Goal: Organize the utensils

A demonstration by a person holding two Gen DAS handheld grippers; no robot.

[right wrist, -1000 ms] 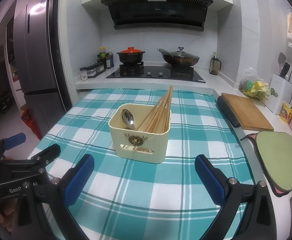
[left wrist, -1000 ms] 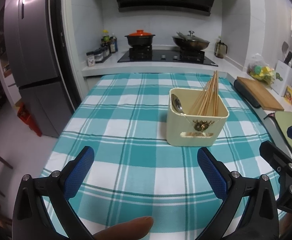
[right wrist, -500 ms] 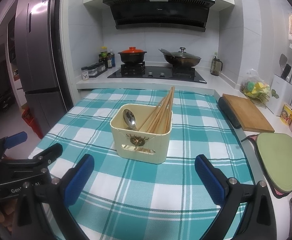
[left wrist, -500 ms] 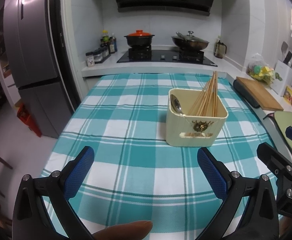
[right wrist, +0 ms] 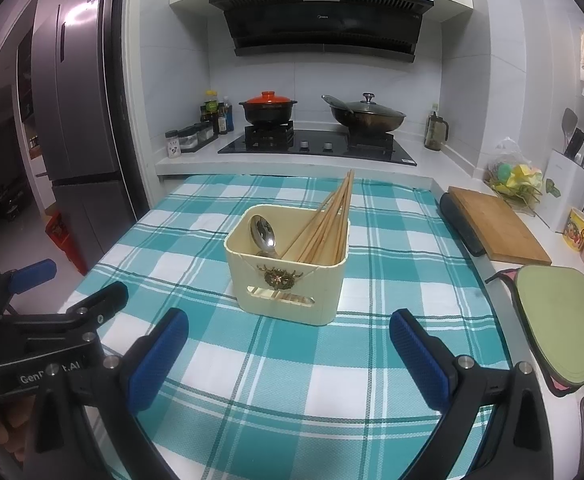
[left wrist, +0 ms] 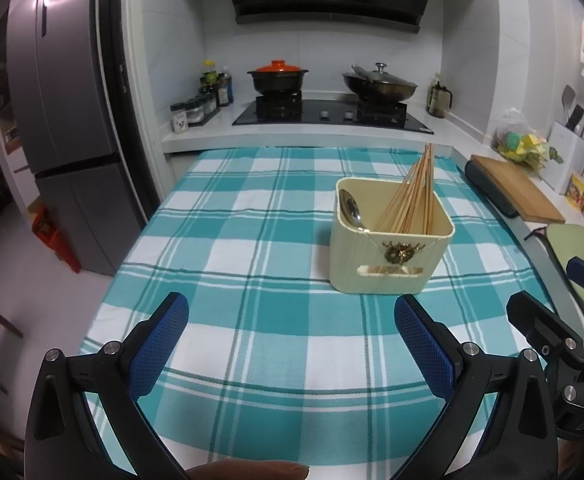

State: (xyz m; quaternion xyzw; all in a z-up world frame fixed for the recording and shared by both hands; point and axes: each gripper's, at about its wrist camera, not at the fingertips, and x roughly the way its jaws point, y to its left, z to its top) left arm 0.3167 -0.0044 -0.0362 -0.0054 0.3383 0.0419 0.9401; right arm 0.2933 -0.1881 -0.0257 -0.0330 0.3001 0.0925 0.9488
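Observation:
A cream utensil box (left wrist: 389, 258) stands on the teal checked tablecloth (left wrist: 252, 248). It holds a bundle of wooden chopsticks (left wrist: 411, 196) leaning right and a metal spoon (left wrist: 351, 213) at its left side. It also shows in the right wrist view (right wrist: 288, 280) with the chopsticks (right wrist: 327, 220) and spoon (right wrist: 263, 233). My left gripper (left wrist: 292, 320) is open and empty, short of the box and left of it. My right gripper (right wrist: 290, 332) is open and empty, just in front of the box.
A stove with an orange-lidded pot (left wrist: 278, 78) and a wok (left wrist: 379, 86) stands behind the table. A fridge (left wrist: 64, 120) is at the left. A wooden board (right wrist: 497, 224) and a green mat (right wrist: 559, 320) lie on the right counter.
Both grippers have drifted back and up slightly, so the box looks a little farther away. Nothing on the table has moved.

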